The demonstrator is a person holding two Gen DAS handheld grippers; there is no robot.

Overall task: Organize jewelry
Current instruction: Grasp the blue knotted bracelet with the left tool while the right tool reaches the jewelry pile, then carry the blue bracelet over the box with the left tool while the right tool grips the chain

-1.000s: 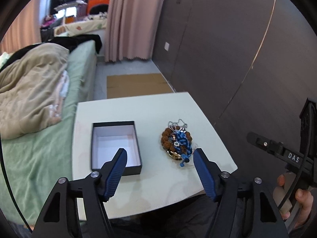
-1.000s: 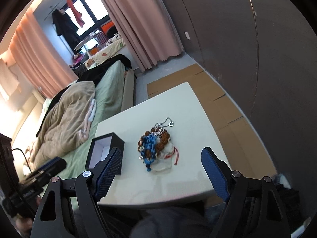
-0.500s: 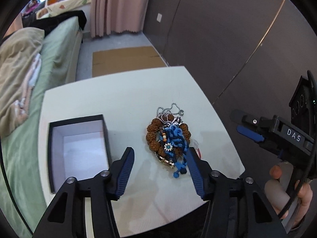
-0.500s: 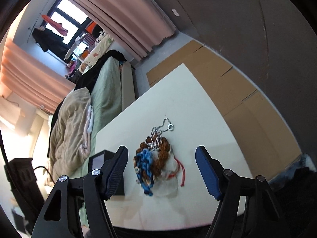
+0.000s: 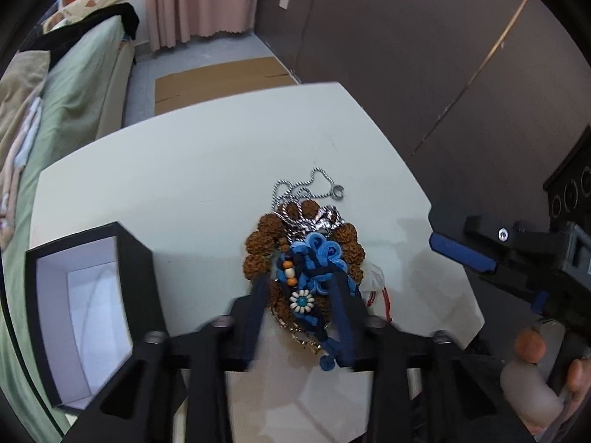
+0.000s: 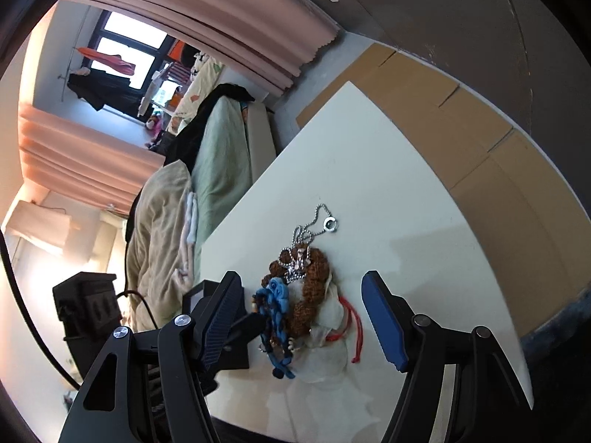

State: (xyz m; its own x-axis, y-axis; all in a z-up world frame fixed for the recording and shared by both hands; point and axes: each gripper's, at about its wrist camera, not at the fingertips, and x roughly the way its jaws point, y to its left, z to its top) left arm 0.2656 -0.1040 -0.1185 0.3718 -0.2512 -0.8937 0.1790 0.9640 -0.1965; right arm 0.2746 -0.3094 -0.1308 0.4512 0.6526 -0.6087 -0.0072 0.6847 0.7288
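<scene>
Bed point(image 5: 85, 85): green sheet, beige blanket bunched on it, running along the worktop's left side in the left wrist view.
Worktop point(image 5: 207, 184): white, square; flattened cardboard on the floor beyond its far edge.
Box point(image 5: 92, 306): black outside, white inside, lid off, on the worktop's left part, well apart from the jewelry.
Jewelry pile point(image 5: 306, 258): one tangled heap near the worktop's middle, toward its near edge.
Brown bead bracelet point(image 5: 262, 243): large rough beads ringing the heap.
Blue knotted cord point(image 5: 317, 258): lies on top of the beads, with a white beaded flower point(image 5: 301, 301) and a tail ending in a small blue ball by the near edge.
Silver chain point(image 5: 314, 188): spills from the heap's far side, ending in a ring.
Red string point(image 6: 352, 328): on a pale translucent pouch at the heap's right side.
Left hand-held gripper point(image 5: 301, 291): its jaws have just been closing and now stand narrow, either side of the blue cord and flower; whether the pads press on the cord I cannot tell, as they are blurred.
Right hand-held gripper point(image 6: 299, 313): jaws spread wide, either side of the heap and clear of it, holding nothing.
</scene>
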